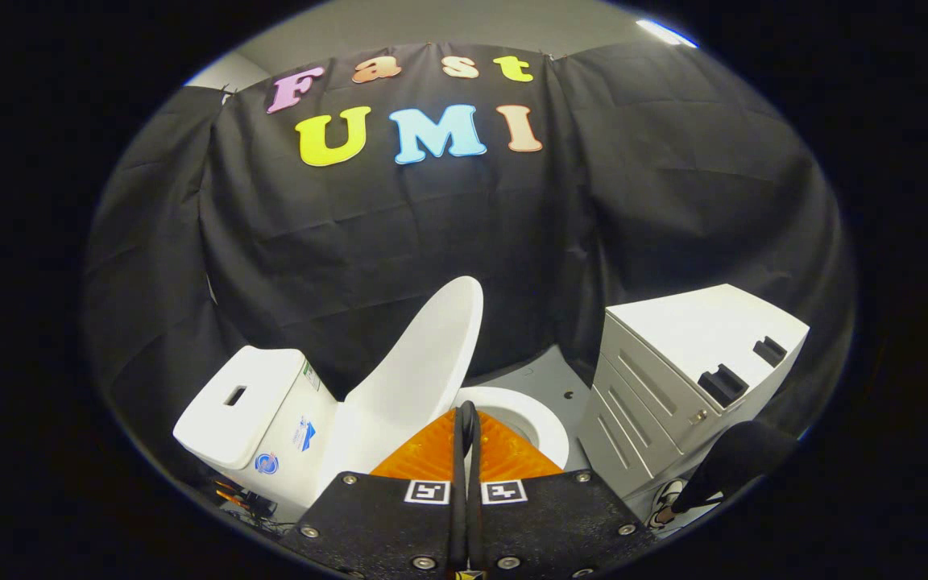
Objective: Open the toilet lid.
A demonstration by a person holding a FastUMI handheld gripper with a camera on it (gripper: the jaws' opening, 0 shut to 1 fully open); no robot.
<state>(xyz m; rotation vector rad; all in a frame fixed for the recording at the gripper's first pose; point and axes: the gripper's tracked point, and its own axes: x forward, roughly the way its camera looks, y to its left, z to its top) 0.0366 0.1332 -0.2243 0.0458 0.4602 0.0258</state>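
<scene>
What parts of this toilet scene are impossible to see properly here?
- Toilet bowl: its near side, hidden behind the shut claw.
- Raised toilet lid: its hinge end, behind the claw's body.
- Tank stickers: too small to make out.
- Person's leg beside the white cabinet: mostly cut off.

My gripper, fingers pressed together with nothing between them, sits low center over the toilet seat. The raised toilet lid blocks the lower left, leaning toward the tank behind it. The white drawer cabinet walls off the lower right. Between seat and cabinet runs a narrow strip of grey floor, passable. Room above the seat stays free up to the black cloth wall across the middle.
</scene>
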